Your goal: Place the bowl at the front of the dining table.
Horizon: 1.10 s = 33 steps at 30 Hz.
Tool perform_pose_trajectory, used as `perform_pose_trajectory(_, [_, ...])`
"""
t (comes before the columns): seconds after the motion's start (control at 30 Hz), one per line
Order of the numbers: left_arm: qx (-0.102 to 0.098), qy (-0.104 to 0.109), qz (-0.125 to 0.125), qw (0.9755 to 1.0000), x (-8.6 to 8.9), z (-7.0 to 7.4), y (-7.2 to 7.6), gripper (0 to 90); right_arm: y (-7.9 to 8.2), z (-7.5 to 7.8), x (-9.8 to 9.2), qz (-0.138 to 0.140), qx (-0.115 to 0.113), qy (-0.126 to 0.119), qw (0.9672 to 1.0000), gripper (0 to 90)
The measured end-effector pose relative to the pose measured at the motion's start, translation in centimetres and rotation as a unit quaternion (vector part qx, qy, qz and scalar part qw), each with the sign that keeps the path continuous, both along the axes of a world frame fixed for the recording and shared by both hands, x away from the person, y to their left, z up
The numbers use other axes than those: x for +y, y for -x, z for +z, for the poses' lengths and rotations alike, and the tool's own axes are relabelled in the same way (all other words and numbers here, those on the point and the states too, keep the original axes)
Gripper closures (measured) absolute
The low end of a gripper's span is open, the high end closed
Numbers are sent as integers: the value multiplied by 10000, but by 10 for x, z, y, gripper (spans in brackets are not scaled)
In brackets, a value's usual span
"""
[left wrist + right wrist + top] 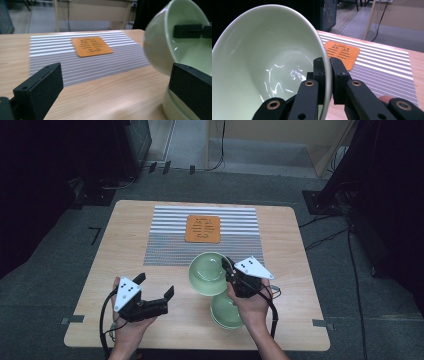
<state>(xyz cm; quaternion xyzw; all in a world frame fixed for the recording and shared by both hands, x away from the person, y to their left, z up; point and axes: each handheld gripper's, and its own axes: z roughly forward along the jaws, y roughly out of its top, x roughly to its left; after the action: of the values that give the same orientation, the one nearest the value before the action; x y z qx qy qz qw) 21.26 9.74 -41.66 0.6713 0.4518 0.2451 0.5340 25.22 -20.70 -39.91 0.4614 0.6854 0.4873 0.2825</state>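
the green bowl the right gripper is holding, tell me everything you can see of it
The lifted green bowl is pale celadon, glossy like glazed ceramic, with a deep rounded shape, a thin rim and nothing inside. It is tilted, its opening turned toward the camera above. The right gripper pinches its rim, one jaw inside the wall and one outside. It hangs above the wooden table, over the near edge of the striped mat, next to the stacked green bowls on the table.

A glossy pale green bowl is lifted clear of the wooden table, tilted, its rim pinched between the right gripper's closed jaws, one inside and one outside the wall. Just beneath and beside it, a stack of matching green bowls stands upright near the table's front edge.
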Motion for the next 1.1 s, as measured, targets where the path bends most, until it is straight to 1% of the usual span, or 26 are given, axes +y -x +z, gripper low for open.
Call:
perform_pose_trajectory(0.07, [40,-33,143,9999,12,-5,-2,0,-6,-1,3,10,-4,23,10000,848])
perform_pose_trajectory(0.1, [105,-119,284,9995,24,-12,-3,0,-12,-1,5,15,10,43,10000,848])
perform_pose_trajectory(0.13, [185,-159,375,9990,30,-16,-4,0,-15,-1,5,5,20,28,10000,848])
perform_pose_trajectory(0.17, [276,-183,411,9986,34,-19,-5,0,-18,-1,5,-6,46,-1,10000,848])
perform_pose_trajectory(0.2, [276,-183,411,9986,34,-19,-5,0,-21,-1,6,-14,67,-21,10000,848])
perform_pose_trajectory(0.23, [386,-235,479,9978,42,-24,-6,0,-21,-1,6,-14,67,-21,10000,848])
perform_pose_trajectory(0.27, [528,-241,572,9967,53,-32,-7,0,-27,-1,6,-34,96,-24,9999,848])
perform_pose_trajectory(0.33, [738,-165,610,9953,65,-42,-9,0,-34,0,7,-58,119,-2,9999,848])
perform_pose_trajectory(0.37, [832,-226,714,9937,71,-48,-10,0,-37,0,8,-69,137,-8,9999,848])
perform_pose_trajectory(0.4, [891,-340,817,9921,75,-52,-11,0,-41,0,8,-81,162,-37,9998,848])
perform_pose_trajectory(0.43, [951,-397,867,9909,79,-57,-11,0,-44,0,9,-96,181,-45,9998,848])
perform_pose_trajectory(0.47, [951,-397,867,9909,79,-57,-11,0,-44,0,9,-96,181,-45,9998,848])
perform_pose_trajectory(0.5, [1010,-481,914,9895,82,-61,-13,0,-47,0,9,-106,197,-51,9997,848])
perform_pose_trajectory(0.53, [1082,-583,988,9875,84,-64,-13,0,-51,0,10,-111,208,-51,9997,848])
perform_pose_trajectory(0.6, [1143,-852,1103,9836,89,-71,-15,0,-57,0,11,-107,221,-23,9997,848])
perform_pose_trajectory(0.63, [1211,-968,1142,9813,91,-75,-16,0,-60,0,12,-115,216,-20,9997,848])
perform_pose_trajectory(0.67, [1374,-1017,1155,9785,96,-83,-17,0,-65,0,12,-138,239,-32,9996,848])
perform_pose_trajectory(0.73, [1496,-1219,1204,9738,98,-91,-18,0,-71,-1,13,-147,261,-51,9995,848])
perform_pose_trajectory(0.83, [1683,-1326,1227,9690,101,-99,-20,0,-79,-3,14,-171,345,-111,9992,848])
perform_pose_trajectory(0.87, [1683,-1326,1227,9690,101,-99,-20,0,-79,-3,14,-171,345,-111,9992,848])
perform_pose_trajectory(0.9, [1698,-1386,1241,9678,101,-101,-21,0,-82,-4,14,-180,371,-111,9991,848])
perform_pose_trajectory(0.93, [1702,-1412,1257,9671,101,-101,-21,0,-86,-4,15,-208,406,-108,9989,848])
perform_pose_trajectory(0.97, [1758,-1419,1297,9655,102,-102,-22,0,-91,-5,16,-229,454,-109,9986,848])
perform_pose_trajectory(1.03, [1814,-1398,1307,9646,103,-102,-24,0,-96,-6,17,-259,515,-143,9982,848])
perform_pose_trajectory(1.07, [1814,-1398,1307,9646,103,-102,-24,0,-99,-7,17,-270,536,-153,9981,848])
perform_pose_trajectory(1.1, [1897,-1402,1287,9632,103,-103,-25,0,-102,-7,18,-280,559,-158,9979,848])
